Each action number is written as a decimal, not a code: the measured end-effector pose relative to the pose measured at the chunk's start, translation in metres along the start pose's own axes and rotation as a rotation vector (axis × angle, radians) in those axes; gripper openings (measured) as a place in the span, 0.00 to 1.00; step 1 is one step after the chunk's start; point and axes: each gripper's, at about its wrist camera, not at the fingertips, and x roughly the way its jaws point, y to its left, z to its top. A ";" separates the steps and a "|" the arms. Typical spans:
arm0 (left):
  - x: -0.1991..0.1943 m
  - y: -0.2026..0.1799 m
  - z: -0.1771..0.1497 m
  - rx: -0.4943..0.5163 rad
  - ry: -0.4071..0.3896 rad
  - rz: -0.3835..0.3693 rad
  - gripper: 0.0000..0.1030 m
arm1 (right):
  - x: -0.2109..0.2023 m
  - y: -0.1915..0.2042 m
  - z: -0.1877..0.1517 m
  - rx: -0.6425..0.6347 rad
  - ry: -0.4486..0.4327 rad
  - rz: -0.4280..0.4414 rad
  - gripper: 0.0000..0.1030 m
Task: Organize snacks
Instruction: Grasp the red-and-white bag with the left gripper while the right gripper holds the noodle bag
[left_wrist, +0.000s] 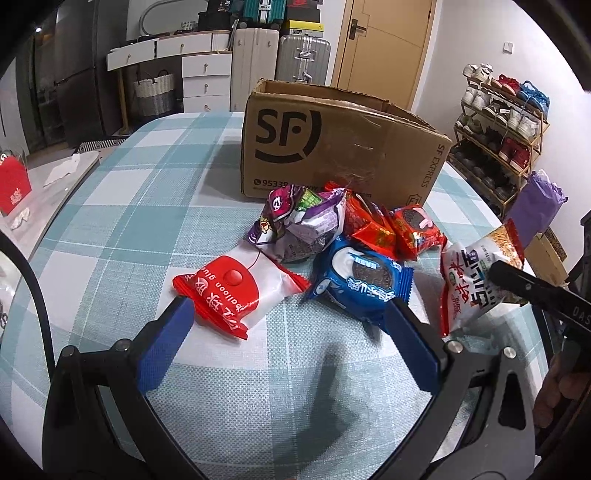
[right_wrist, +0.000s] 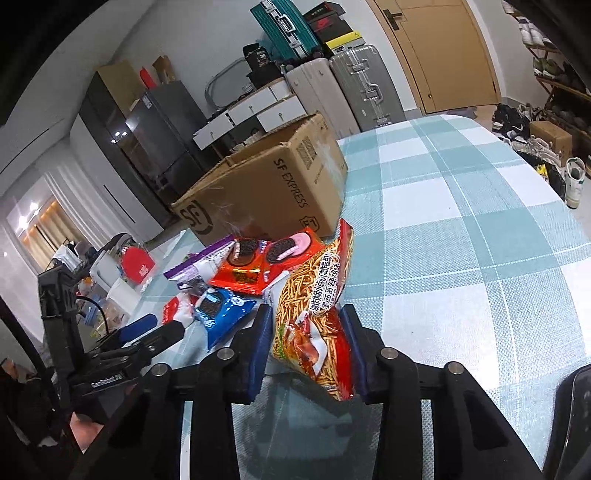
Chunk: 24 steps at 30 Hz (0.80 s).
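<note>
Right gripper (right_wrist: 306, 350) clamped on noodle-snack bag (right_wrist: 314, 317), bag between pads. Left gripper (left_wrist: 288, 332) spread wide; blue cookie pack (left_wrist: 360, 282) at 1 o'clock by right finger.

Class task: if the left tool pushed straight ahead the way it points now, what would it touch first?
Probably the left tool would first meet the red-and-white balloon-gum packet or the blue cookie packet, both right at its open fingertips; depth between them is unclear. The brown cardboard box stands farther behind.

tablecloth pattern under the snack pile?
Teal-and-white plaid woven tablecloth, large checks with thin white lines. Shows best in the right wrist view.
</note>
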 end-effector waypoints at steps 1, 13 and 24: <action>0.000 -0.001 0.000 0.003 -0.001 0.004 0.99 | -0.001 0.000 0.000 0.000 -0.003 -0.001 0.35; -0.005 0.013 -0.003 -0.037 0.007 -0.048 0.99 | -0.022 0.005 -0.007 -0.007 -0.023 0.037 0.28; -0.028 0.058 -0.011 -0.101 0.010 -0.002 0.99 | -0.031 0.007 -0.009 0.015 -0.019 0.098 0.26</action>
